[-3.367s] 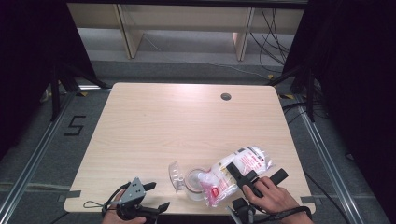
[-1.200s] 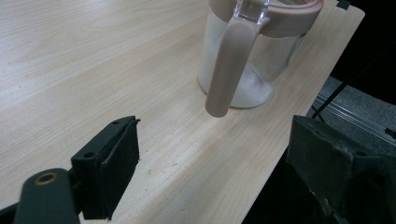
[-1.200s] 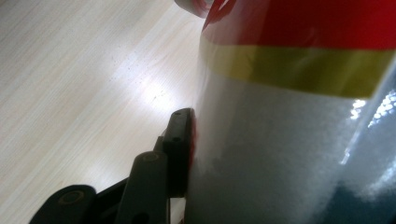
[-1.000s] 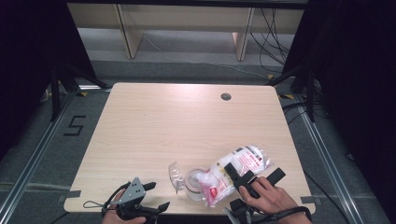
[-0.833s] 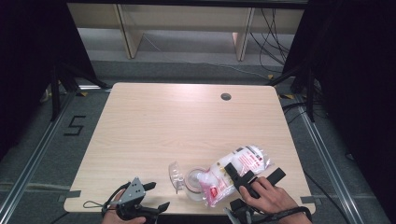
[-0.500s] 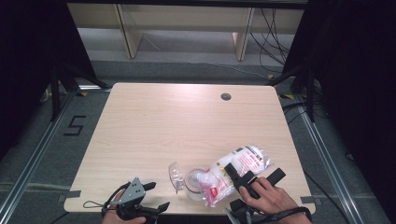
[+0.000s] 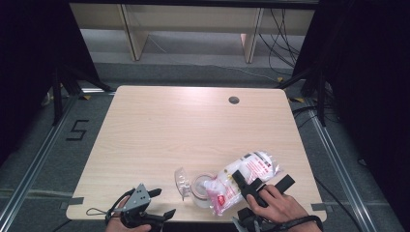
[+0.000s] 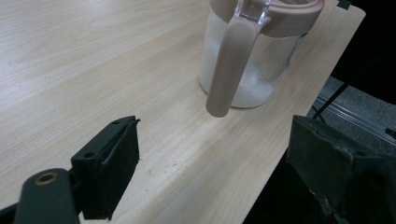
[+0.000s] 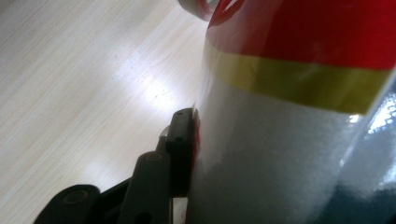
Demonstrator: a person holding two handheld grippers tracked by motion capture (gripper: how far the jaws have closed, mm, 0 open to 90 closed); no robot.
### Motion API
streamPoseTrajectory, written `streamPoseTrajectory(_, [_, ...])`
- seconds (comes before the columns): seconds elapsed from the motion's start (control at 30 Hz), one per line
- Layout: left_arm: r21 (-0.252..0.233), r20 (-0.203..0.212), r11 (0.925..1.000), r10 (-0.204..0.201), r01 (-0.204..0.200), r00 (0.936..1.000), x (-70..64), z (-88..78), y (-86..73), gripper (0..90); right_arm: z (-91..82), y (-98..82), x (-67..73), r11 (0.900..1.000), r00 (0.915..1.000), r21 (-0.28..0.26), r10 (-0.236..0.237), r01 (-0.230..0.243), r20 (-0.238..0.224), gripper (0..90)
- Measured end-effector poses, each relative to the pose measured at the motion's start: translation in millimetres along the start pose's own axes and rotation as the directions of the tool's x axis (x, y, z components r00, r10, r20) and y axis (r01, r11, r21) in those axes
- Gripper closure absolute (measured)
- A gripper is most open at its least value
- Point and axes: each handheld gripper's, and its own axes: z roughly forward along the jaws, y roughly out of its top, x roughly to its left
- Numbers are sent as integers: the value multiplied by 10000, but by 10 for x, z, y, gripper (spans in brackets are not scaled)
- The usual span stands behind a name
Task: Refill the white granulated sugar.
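The bag, a clear plastic pouch of white grains printed in red and yellow, lay tilted near the front right edge of the bench, its lower end tipped toward the glass jar, whose mouth it partly covered in the high view. The right claw was clenched on the bag: in the right gripper view one black pad pressed flat against the white side of the bag, while the other pad was hidden behind the bulk of the pouch, so only the near side of the grip could be seen. The bag's print was too close and blurred there to read. The person's right hand was cut off by the bottom edge of the high view. The jar stood upright close to the bench's front edge, with white grains in its bottom; its top was cut off in the left gripper view, where a pinkish lid ring and strap hung down its side. A clear lid part lay just beside the jar on its left, hard to make out. The left claw rested released at the front left, jaws wide apart with nothing between them, well apart from the jar.
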Motion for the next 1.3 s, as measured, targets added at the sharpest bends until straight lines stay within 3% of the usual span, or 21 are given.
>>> streamPoseTrajectory(0.47, [-41, -8, 10000, -60, 60, 10000, -8, -2, 2, 166, -1, -17, -13, 10000, 10000, 86, -48, 48, -4, 662])
streamPoseTrajectory(0.53, [-54, 21, 9998, 189, -189, 9998, 6, -5, 8, 166, 2, -19, -11, 10000, 10000, 85, -50, 50, 3, 663])
streamPoseTrajectory(0.83, [3, 8, 9998, 213, -213, 9998, 9, -10, 9, 167, 5, -14, -7, 10000, 10000, 43, -21, 21, 5, 665])
streamPoseTrajectory(0.87, [4, 8, 9998, 221, -221, 9998, 9, -10, 8, 167, -4, -18, -36, 9987, 9989, 164, -476, 477, -57, 665])
streamPoseTrajectory(1.07, [25, -4, 9998, 183, -183, 9998, 4, -15, 12, 167, -6, -24, -43, 9984, 9984, 81, -560, 561, -56, 666])
streamPoseTrajectory(1.23, [17, -2, 9998, 180, -180, 9998, 4, -15, 12, 167, -9, -32, -35, 9986, 9986, 102, -517, 518, -98, 667])
streamPoseTrajectory(1.27, [149, -52, 9992, 385, -384, 9992, 20, -24, 15, 167, -10, -29, 8, 9999, 9999, 5, 146, -146, -33, 667])
streamPoseTrajectory(1.3, [128, -59, 9992, 387, -386, 9992, 21, -23, 16, 167, -11, -29, 3, 10000, 9999, 27, 90, -90, -48, 667])
